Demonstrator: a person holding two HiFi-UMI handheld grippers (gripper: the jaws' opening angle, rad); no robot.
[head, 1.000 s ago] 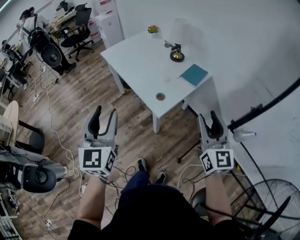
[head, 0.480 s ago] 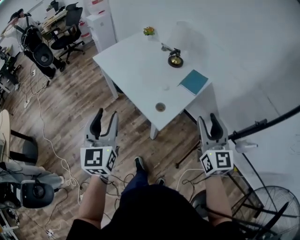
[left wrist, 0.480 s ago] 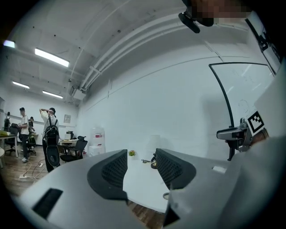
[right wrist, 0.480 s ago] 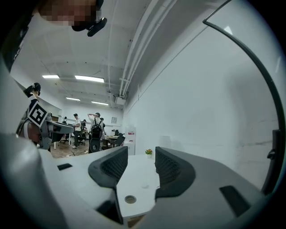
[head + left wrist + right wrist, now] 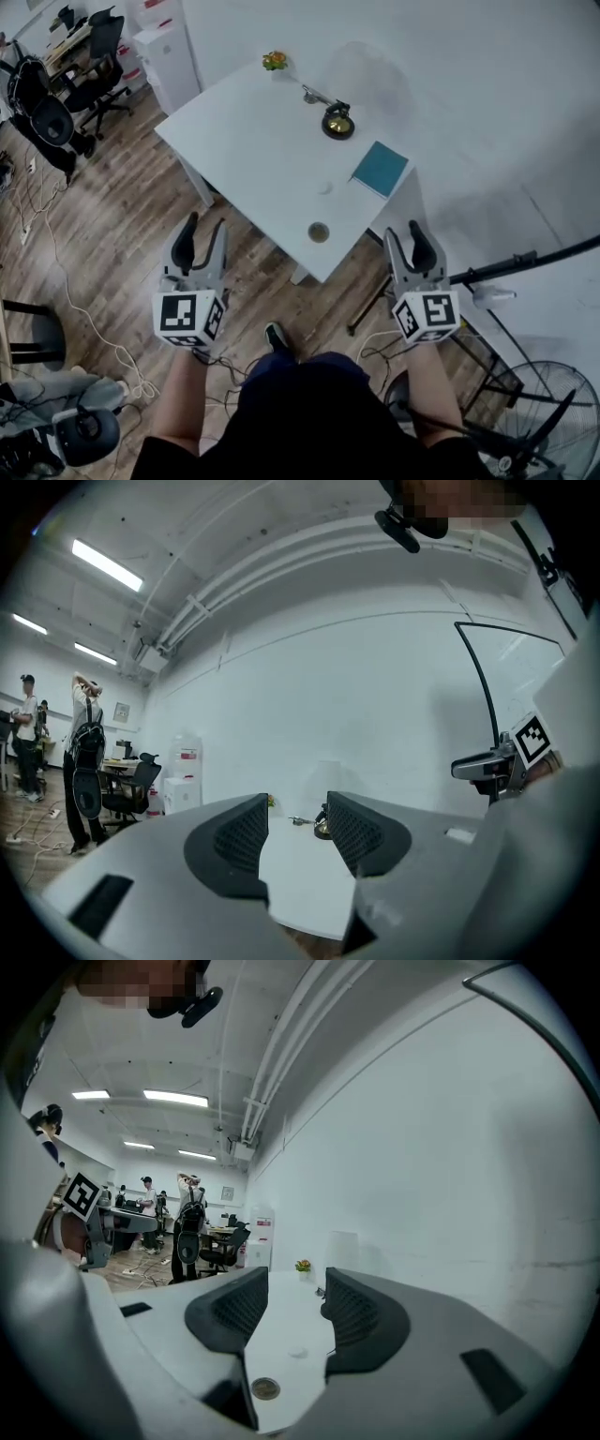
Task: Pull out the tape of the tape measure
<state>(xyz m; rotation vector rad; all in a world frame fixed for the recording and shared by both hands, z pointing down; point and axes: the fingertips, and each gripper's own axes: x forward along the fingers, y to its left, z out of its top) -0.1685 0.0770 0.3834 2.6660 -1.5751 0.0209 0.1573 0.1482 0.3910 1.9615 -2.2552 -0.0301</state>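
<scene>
Ahead, at far side of white table [image 5: 244, 159], black-and-gold round tape measure [image 5: 337, 122], likely; tape tip points far-left. Grey right gripper [image 5: 404, 230] nearer than left gripper [image 5: 206, 225]; both open-jawed, empty.

bare white table [image 5: 244, 141] lies open ahead of the left gripper [image 5: 206, 225] fingers. ahead of the right gripper [image 5: 405, 230] fingers, slightly to their left: a round disc [image 5: 319, 232] at the near edge, a teal book [image 5: 380, 169] beyond, a black-and-gold object [image 5: 337, 123] farther on. a black pole [image 5: 525, 264] stands close to their right.
</scene>
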